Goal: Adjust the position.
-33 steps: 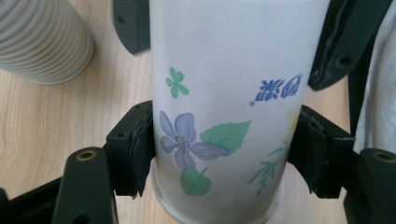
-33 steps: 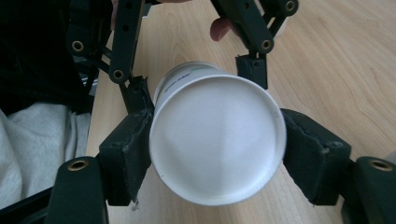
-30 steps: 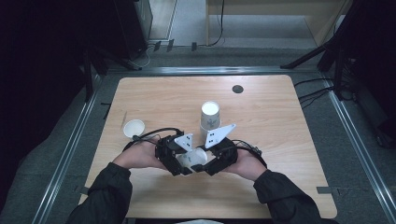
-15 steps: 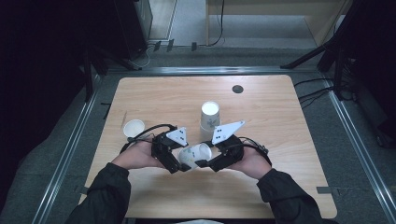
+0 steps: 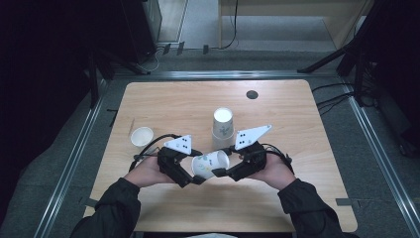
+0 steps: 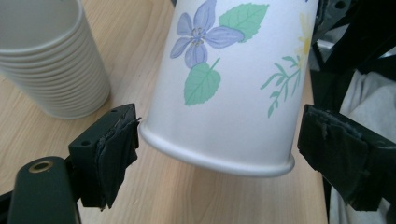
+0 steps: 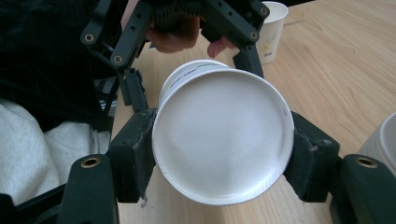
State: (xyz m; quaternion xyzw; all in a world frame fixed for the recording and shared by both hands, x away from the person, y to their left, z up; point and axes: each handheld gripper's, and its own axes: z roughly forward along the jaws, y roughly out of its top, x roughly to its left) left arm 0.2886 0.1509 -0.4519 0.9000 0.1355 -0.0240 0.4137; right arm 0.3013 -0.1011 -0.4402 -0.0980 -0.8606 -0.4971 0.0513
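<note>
A flowered paper cup [image 5: 210, 163] lies on its side in the air between the two grippers, low over the table's front middle. My right gripper [image 5: 227, 170] is shut on it: in the right gripper view both pads [image 7: 135, 154] press the sides of the cup [image 7: 223, 137], whose white closed end faces the camera. My left gripper [image 5: 194, 173] stands open around the other end. In the left gripper view the cup [image 6: 224, 93] hangs between the spread jaws of that gripper [image 6: 219, 149], the left pad [image 6: 114, 149] at its rim and the right one clear of it.
An upside-down stack of paper cups [image 5: 223, 124] stands just behind the grippers, in the table's middle. A single upright cup [image 5: 142, 135] sits at the left. A small dark round hole [image 5: 252, 94] marks the far side of the wooden table [image 5: 307, 198].
The two grippers have drawn a little apart, the right one moving right. More of the cup now shows between them.
</note>
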